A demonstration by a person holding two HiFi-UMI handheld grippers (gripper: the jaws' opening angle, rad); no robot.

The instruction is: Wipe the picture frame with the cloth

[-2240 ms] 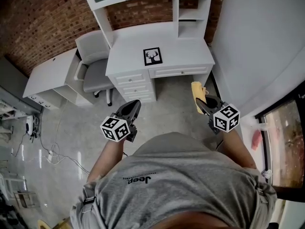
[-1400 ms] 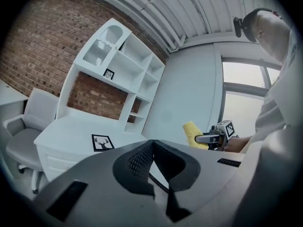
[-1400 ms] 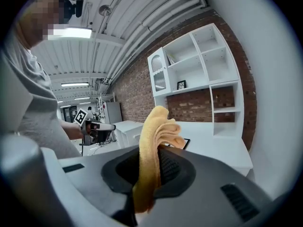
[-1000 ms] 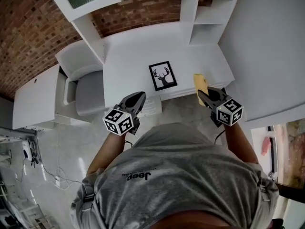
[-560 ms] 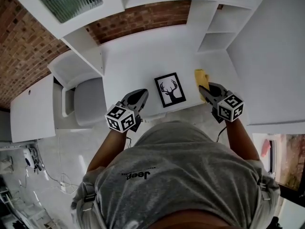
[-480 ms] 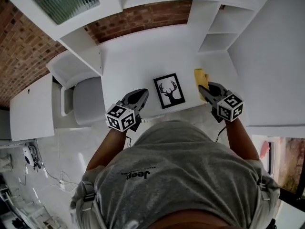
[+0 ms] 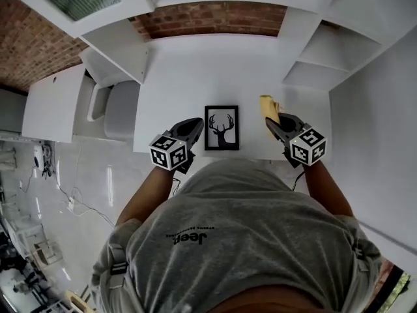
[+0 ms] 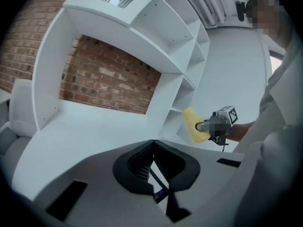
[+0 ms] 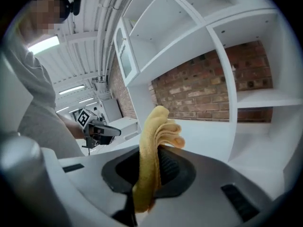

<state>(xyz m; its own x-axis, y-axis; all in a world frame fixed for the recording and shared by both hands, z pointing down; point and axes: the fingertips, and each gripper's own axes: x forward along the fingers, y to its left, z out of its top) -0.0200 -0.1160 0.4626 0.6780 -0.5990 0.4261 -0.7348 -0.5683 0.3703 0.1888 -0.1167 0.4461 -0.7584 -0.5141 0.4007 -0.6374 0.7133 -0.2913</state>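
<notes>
— Yellow cloth (image 9: 152, 141): which side has it?

— Right gripper (image 9: 151, 162). Jaws clamped on the folded wad. The folds stand up past the tips, and a tail hangs down on my side of the jaws.

— And the other one?

— Left gripper (image 8: 152, 148): jaws brought together at the tips, nothing between them. It points out over the desk toward the shelving.

— Where is the thing to be wiped?

— Picture frame (image 7: 221, 128): black border, deer-head print. It lies flat on the white desk (image 7: 195, 70), close to the front edge and right in front of me. My two grippers flank it. The left one's tips are just beside the frame's left edge. The right one sits a little off to the frame's right. From the head view neither touches it. The cloth pokes out near the frame's upper right corner, clear of it.

— Noted. What lies further out?

— The desktop runs back to a brick wall (image 7: 215, 18). White shelves (image 7: 326, 51) rise on the right of the desk, and more white cabinetry hangs overhead. A pale grey chair (image 7: 120, 109) stands just left of the desk. Beyond it there is a second white surface, then glossy floor with a cable trailing across it.
</notes>
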